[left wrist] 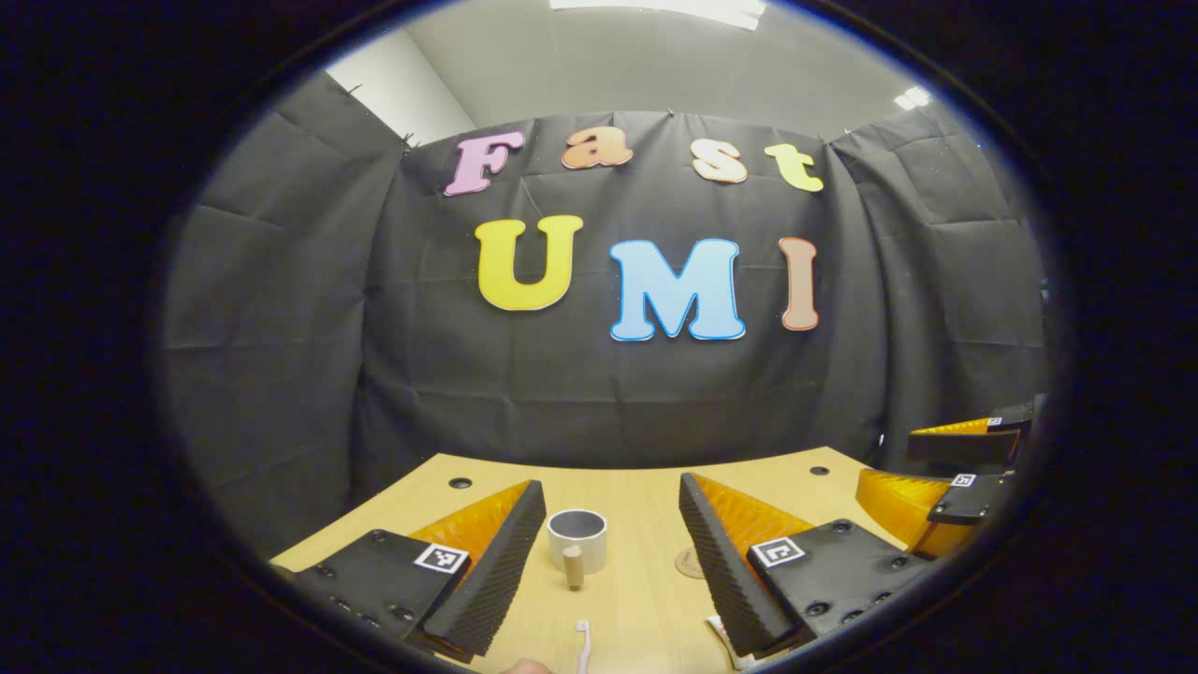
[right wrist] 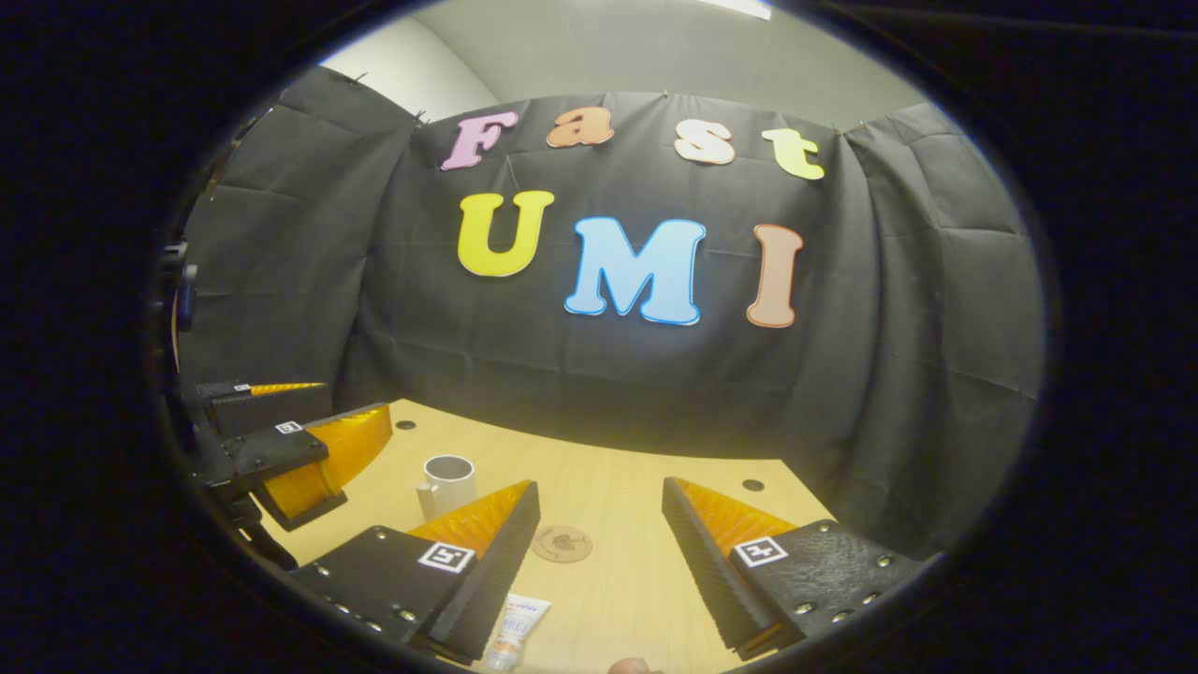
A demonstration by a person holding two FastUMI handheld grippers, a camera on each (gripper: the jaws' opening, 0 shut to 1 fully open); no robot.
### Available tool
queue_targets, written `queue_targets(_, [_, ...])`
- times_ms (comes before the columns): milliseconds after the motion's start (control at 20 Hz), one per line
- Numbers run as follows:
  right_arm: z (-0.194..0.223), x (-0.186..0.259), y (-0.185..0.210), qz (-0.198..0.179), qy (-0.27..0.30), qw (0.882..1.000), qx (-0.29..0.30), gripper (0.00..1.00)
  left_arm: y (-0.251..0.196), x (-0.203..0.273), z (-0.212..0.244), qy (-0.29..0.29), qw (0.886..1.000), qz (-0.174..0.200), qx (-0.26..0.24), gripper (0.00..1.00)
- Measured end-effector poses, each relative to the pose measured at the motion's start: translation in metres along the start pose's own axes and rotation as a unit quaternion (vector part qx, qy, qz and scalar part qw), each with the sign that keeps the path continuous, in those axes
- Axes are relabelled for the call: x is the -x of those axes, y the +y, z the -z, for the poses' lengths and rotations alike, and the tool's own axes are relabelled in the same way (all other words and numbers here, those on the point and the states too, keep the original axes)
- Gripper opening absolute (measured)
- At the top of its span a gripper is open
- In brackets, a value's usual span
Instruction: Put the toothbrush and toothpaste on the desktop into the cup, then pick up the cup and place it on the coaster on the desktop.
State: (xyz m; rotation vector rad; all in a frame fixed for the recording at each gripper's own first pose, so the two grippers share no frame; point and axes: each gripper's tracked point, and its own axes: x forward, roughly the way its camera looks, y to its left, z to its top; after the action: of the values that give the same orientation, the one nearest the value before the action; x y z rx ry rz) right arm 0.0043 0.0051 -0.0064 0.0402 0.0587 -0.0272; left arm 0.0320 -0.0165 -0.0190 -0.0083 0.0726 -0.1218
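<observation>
A white cup (left wrist: pixel 577 537) with a wooden handle stands upright on the wooden desktop (left wrist: pixel 636 599), ahead of my open left gripper (left wrist: pixel 613 524). A white toothbrush (left wrist: pixel 582 644) lies near the bottom edge between its fingers. A round cork coaster (left wrist: pixel 690 563) peeks out beside the right finger. In the right gripper view, my right gripper (right wrist: pixel 599 524) is open and empty above the desk. The toothpaste tube (right wrist: pixel 513 632) lies by its left finger, the coaster (right wrist: pixel 562 543) just ahead, and the cup (right wrist: pixel 448 484) farther left.
Each view catches the other gripper off to the side: the right gripper (left wrist: pixel 945 487) at the left gripper view's right edge, the left gripper (right wrist: pixel 281 449) at the right gripper view's left edge. Small cable holes (left wrist: pixel 460 483) mark the desk's back corners. Black cloth closes the back.
</observation>
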Motion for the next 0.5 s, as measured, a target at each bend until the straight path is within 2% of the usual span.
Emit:
queue_targets(100, [0.001, -0.003, 0.001, 0.000, 0.003, 1.000, -0.001, 0.86, 0.004, -0.005, 0.006, 0.007, 1.000, -0.001, 0.000, 1.00])
queue_targets(150, [0.005, -0.007, 0.003, -0.003, 0.009, 1.000, -0.001, 0.82, 0.004, -0.008, 0.007, 0.011, 1.000, -0.001, 0.000, 1.00])
queue_targets(250, [0.010, -0.011, 0.007, -0.009, 0.023, 1.000, -0.002, 0.85, 0.007, -0.014, 0.013, 0.020, 1.000, 0.000, 0.002, 1.00])
queue_targets(500, [0.041, -0.022, 0.027, -0.044, 0.095, 0.994, -0.020, 0.85, 0.009, -0.024, 0.064, 0.104, 0.994, 0.021, 0.014, 1.00])
